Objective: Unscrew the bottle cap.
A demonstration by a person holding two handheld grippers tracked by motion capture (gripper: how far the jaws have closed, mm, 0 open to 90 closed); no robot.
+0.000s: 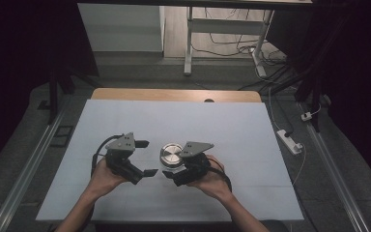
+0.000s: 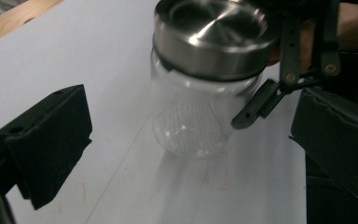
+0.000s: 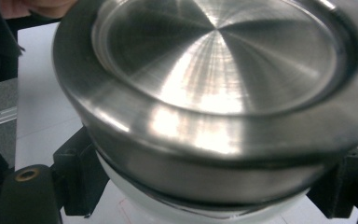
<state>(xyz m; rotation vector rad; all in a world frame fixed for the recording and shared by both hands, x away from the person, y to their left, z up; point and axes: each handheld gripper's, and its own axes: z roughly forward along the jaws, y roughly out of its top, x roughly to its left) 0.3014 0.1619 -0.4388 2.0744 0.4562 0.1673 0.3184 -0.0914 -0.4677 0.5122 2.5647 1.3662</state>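
Clear glass jar point(image 2: 191, 116) with brushed steel lid point(image 3: 223, 84), upright on white worktop point(image 1: 232, 130), near front edge. Pinched below the lid by right claw point(image 1: 168, 174), probably to stop the body from turning. Left claw point(image 1: 145, 157) spread wide, just beside the jar, not touching; likely lined up for the lid. Beyond: wooden edge point(image 1: 174, 94), grey floor, white desk legs point(image 1: 189, 43), cables.

White sheet point(image 1: 125, 121) covers wooden table point(image 1: 174, 94); power strip point(image 1: 290, 141), cables point(image 1: 232, 48) on floor beyond.
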